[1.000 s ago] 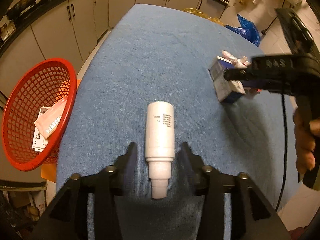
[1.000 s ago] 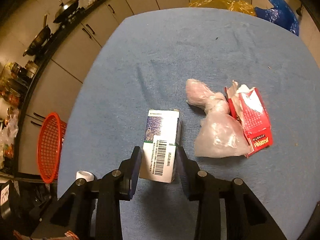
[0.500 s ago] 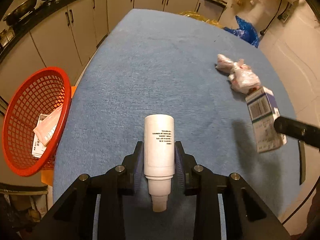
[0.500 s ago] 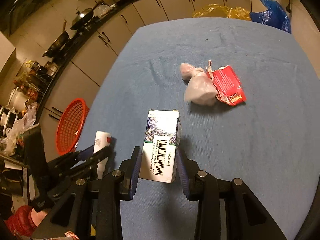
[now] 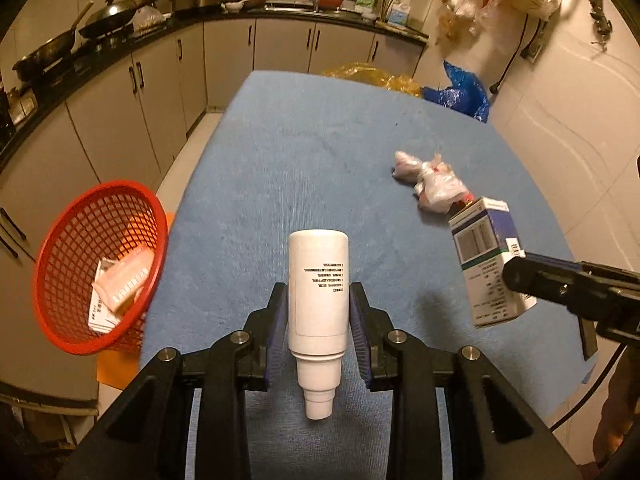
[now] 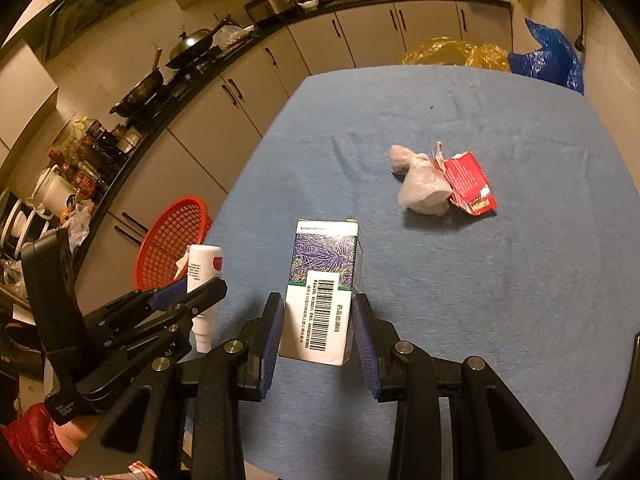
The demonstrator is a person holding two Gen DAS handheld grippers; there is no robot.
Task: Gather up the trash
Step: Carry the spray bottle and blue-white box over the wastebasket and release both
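My left gripper (image 5: 318,312) is shut on a white plastic bottle (image 5: 318,288), held above the near end of the blue table (image 5: 312,152). My right gripper (image 6: 318,320) is shut on a small carton with a barcode (image 6: 322,292), lifted off the table; the carton also shows at the right in the left wrist view (image 5: 486,268). A crumpled clear plastic bag (image 6: 420,184) and a torn red wrapper (image 6: 468,182) lie on the table further off. A red mesh basket (image 5: 100,264) stands left of the table, with cartons inside.
Kitchen cabinets and a counter with woks (image 5: 108,12) run along the left and back. Yellow (image 6: 452,52) and blue plastic bags (image 6: 552,56) lie beyond the table's far end. The white wall is to the right.
My left gripper closed on the white bottle and lifted it. My right gripper lifted the carton and drew back from the bag and wrapper.
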